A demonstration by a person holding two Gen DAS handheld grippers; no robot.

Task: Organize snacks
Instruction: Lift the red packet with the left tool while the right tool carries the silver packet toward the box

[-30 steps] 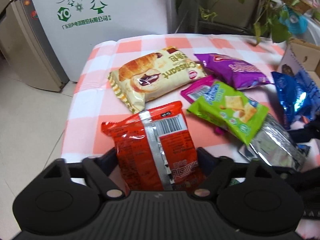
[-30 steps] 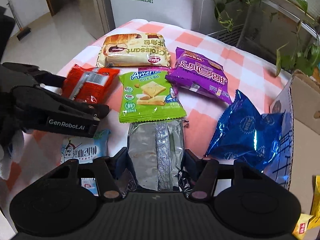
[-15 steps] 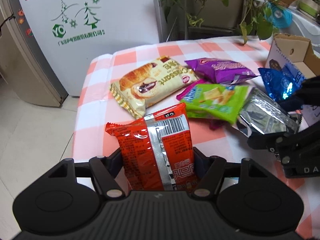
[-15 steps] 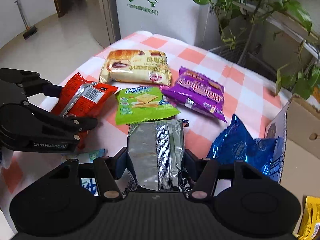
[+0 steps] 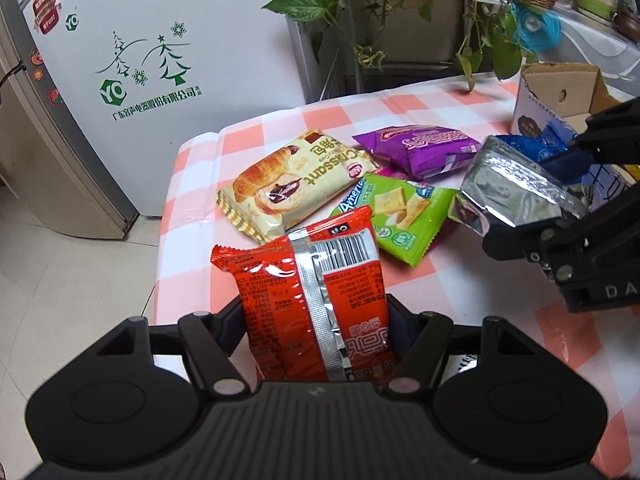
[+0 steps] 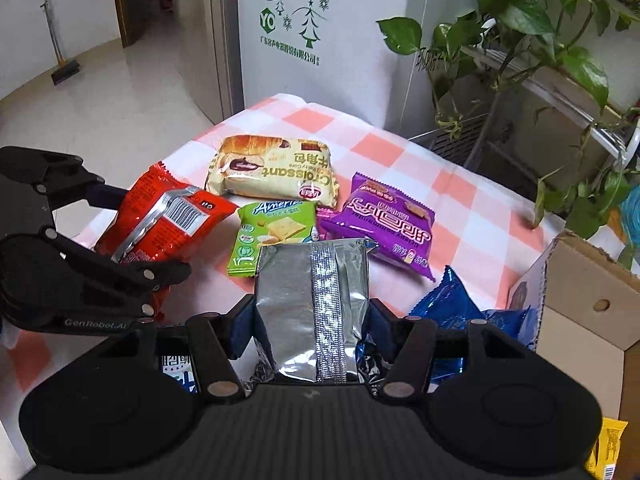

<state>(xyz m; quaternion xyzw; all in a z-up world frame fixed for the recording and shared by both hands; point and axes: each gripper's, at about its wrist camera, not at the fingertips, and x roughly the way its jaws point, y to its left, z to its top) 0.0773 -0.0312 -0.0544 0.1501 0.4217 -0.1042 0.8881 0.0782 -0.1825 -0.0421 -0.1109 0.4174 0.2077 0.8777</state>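
My left gripper [image 5: 316, 320] grips the red packet [image 5: 308, 280] between its fingers, long axis running forward along them, barcode seam up, top edge clear of the table [image 5: 192, 184]. My right gripper [image 6: 312, 316] clamps the silver packet [image 6: 312, 304] likewise, seam up, pointing ahead. Both grippers tilt downward. Beyond the fingertips lie the croissant pack [image 6: 272, 172], green packet [image 6: 272, 236] and purple packet [image 6: 380, 224].
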